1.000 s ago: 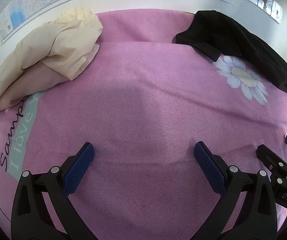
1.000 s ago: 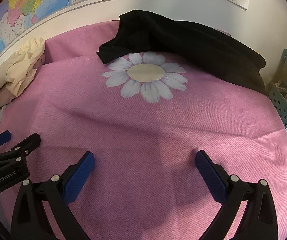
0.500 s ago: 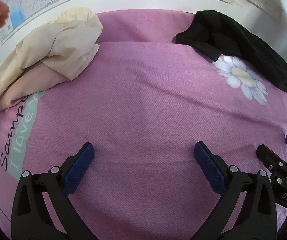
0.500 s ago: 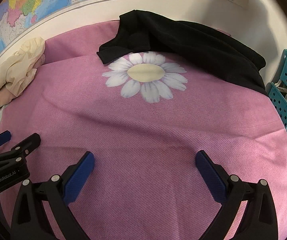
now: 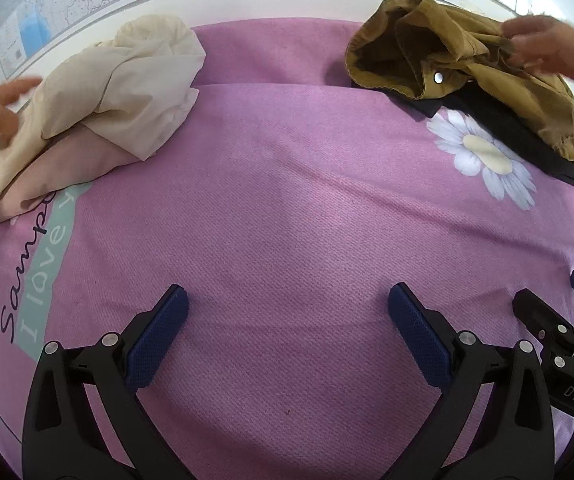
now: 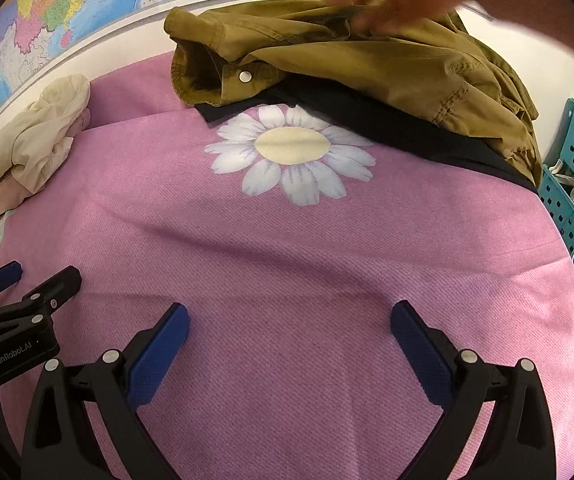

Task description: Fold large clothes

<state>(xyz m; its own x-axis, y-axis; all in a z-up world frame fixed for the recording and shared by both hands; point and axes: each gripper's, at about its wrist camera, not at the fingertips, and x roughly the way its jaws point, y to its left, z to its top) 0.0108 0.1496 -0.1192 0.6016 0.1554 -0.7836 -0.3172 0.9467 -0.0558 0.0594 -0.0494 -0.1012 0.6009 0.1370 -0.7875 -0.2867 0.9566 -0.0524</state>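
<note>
We log, left to right: one cream garment (image 5: 119,80), one pink daisy-print bed cover (image 5: 287,200), one olive jacket (image 6: 367,56) over one black garment (image 6: 407,120) far right; wall map (image 6: 67,0) behind. Two claws, left claw (image 5: 287,328) and right claw (image 6: 289,336), both spread wide, empty.

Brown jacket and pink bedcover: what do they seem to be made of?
Brown jacket: looks like a stiff woven cotton or canvas with a matte finish; it shows visible seam stitching, firm creases and a shiny metal-looking snap. Pink bedcover: seems a soft matte textile with a fine diagonal ribbed weave and a printed daisy. The exact fibre of either is unclear.
</note>
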